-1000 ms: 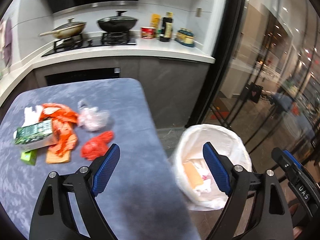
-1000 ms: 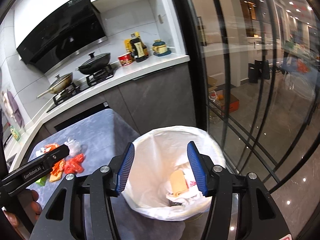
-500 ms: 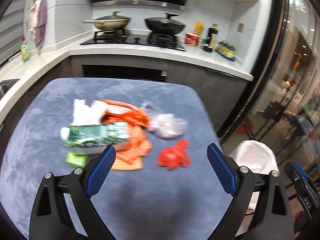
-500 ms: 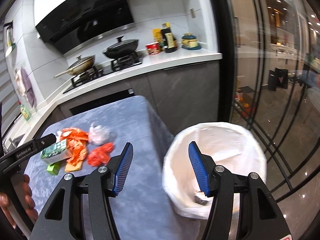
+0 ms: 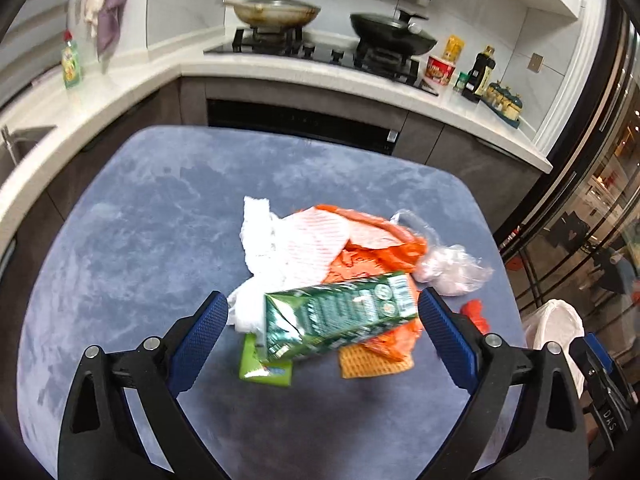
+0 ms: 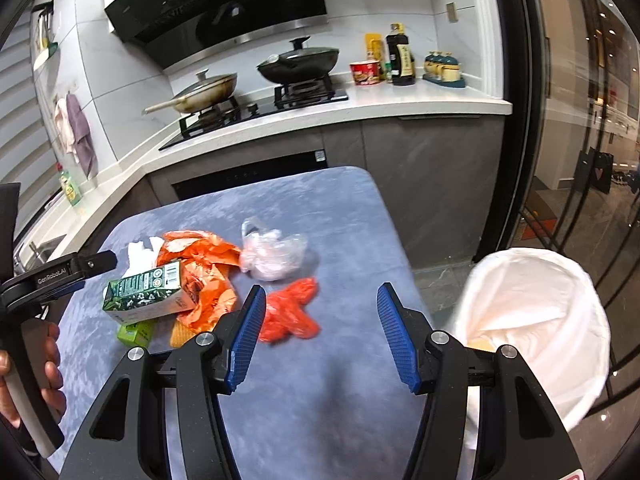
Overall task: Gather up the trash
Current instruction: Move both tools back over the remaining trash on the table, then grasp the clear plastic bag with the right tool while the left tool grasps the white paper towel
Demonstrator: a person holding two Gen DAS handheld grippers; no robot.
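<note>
A pile of trash lies on the blue-grey table: a green carton on top, orange plastic bags, white tissue, a clear plastic bag, a small lime-green box and a crumpled red bag. My left gripper is open, its fingers either side of the green carton, not touching it. My right gripper is open and empty, just right of the red bag. The white-lined trash bin stands on the floor to the right of the table.
A kitchen counter runs behind the table, with a stove, two pans, bottles and jars. A glass partition stands at the right. The left gripper's handle and a hand show at the left of the right wrist view.
Both grippers have swung left from over the bin to the table. The left one has moved in around the green carton; the right one now faces the red bag.
</note>
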